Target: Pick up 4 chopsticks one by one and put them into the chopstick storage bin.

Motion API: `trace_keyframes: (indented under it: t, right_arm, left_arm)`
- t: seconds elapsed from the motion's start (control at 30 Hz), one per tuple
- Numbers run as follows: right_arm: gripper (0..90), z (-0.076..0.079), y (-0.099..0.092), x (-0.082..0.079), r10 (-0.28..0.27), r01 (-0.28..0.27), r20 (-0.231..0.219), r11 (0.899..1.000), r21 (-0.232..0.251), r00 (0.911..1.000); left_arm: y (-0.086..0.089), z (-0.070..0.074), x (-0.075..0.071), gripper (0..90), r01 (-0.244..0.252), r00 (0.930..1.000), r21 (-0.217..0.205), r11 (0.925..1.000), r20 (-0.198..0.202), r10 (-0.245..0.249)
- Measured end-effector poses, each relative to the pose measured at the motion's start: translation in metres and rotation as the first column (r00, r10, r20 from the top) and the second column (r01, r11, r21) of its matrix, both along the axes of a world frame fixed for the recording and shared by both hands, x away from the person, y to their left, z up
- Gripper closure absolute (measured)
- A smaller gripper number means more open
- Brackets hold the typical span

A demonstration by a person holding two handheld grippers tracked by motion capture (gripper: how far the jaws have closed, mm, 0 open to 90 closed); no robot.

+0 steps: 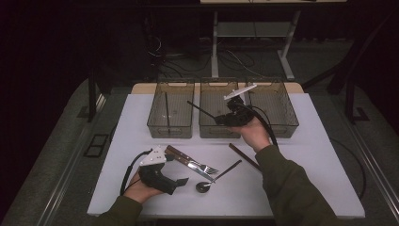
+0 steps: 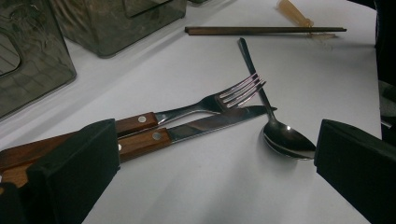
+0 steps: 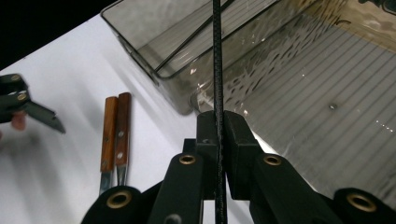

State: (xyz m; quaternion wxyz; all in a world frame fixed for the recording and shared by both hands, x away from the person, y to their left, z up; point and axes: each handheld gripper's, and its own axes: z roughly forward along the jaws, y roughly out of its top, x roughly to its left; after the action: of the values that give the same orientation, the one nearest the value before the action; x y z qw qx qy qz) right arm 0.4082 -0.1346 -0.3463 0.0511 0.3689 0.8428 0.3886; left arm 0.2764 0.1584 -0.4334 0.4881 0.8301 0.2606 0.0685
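Left gripper (image 1: 181,181) sits low on the table, near edge, jaws wide apart with nothing between them. In its own view the knife (image 2: 205,123) and fork (image 2: 201,105) lie side by side just ahead of its left jaw, wooden handles toward the gripper, tips pointing away. Spoon (image 2: 285,137) lies just inside the right jaw, bowl near, handle running away and crossing over the knife tip. A brown chopstick (image 2: 264,30) lies farther ahead, crosswise, well clear of the jaws.

Left bin (image 1: 170,113): beyond the left gripper, far side of the table, one thin dark stick lying in it.

Middle bin (image 1: 217,110): right gripper (image 1: 221,118) is held above its near part, tilted up toward the upper left. Jaws clamped tight on a thin black chopstick (image 3: 217,70); the stick runs straight out between the pads and also back behind them. In the high view its free end points out over the gap between the left and middle bins. In the right gripper view the bin floor is below and right of the jaws, knife and fork handles down left on the table.

Right bin (image 1: 277,110): just right of the right gripper, contents can't tell.
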Motion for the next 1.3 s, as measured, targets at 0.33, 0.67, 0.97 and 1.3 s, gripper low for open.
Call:
trace_keyframes:
  t: [0.33,0.67,0.97,1.3]
  right_arm:
    - [85.2,-0.003,0.033,0.023,-0.003,0.003,-0.016,1.0,-0.011,0.9999]
    - [85.1,0.0,0.067,0.047,-0.018,0.017,-0.026,0.999,-0.033,0.9995]
    - [85.1,-0.001,0.094,0.069,-0.048,0.046,-0.032,0.997,-0.058,0.9983]
    - [85.1,-0.002,0.122,0.089,-0.085,0.081,-0.037,0.992,-0.093,0.9957]
  left_arm:
    - [-0.002,0.0,0.0,0.0,0.008,0.9999,-0.002,1.0,0.007,-0.008]
    - [-0.002,0.001,-0.001,0.0,0.013,0.9999,-0.007,0.9999,0.007,-0.013]
    - [-0.002,0.002,-0.001,0.0,0.018,0.9998,-0.004,0.9998,0.005,-0.018]
    - [-0.003,0.002,-0.001,0.0,0.021,0.9997,-0.007,0.9998,0.011,-0.021]
